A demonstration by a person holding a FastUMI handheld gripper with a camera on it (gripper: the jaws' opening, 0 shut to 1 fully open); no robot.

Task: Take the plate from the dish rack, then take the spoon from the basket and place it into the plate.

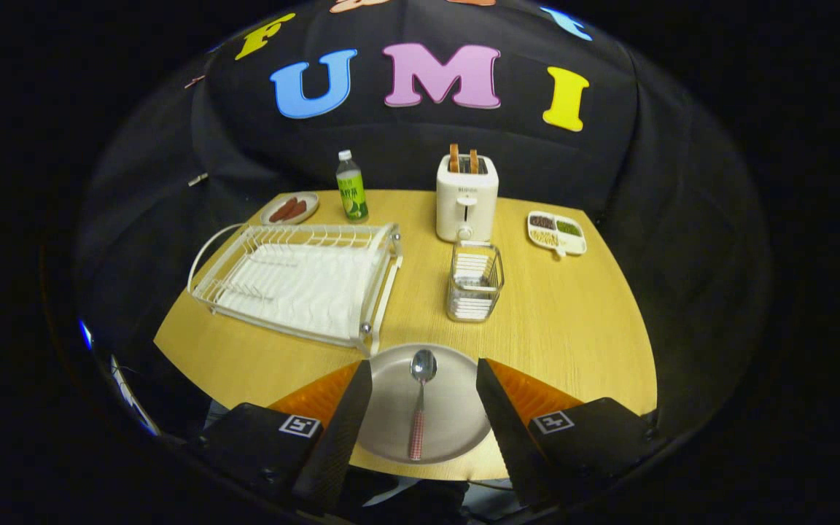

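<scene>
Spreading across the whole scene, the round wooden bench (580,321) carries everything. On its left half sits the white wire dish rack (300,281), its slots bare, with one near corner reaching almost to the plate's far rim. At the near edge of the bench lies the grey plate (456,408), flat and round, seen between the two fingers of the gripper (424,375). The gripper is held level above the near edge, pointing toward the far side; its jaws stand wide apart, one to each side of the plate, and they hold nothing. Far across the bench, near the middle, stands a white toaster (467,197) with two slices of toast poking up from its slots. Just nearer than the toaster is the small wire basket (474,282), upright. To the right of the toaster lies a divided snack tray (556,232) with several fillings. At the far left, a green bottle (351,187) stands upright, and beside it on the left a small dish (289,208) holds reddish pieces. Smallest, the spoon (420,401) lies in the plate along its middle, bowl toward the far side, its red patterned handle pointing near, untouched by either finger.
</scene>
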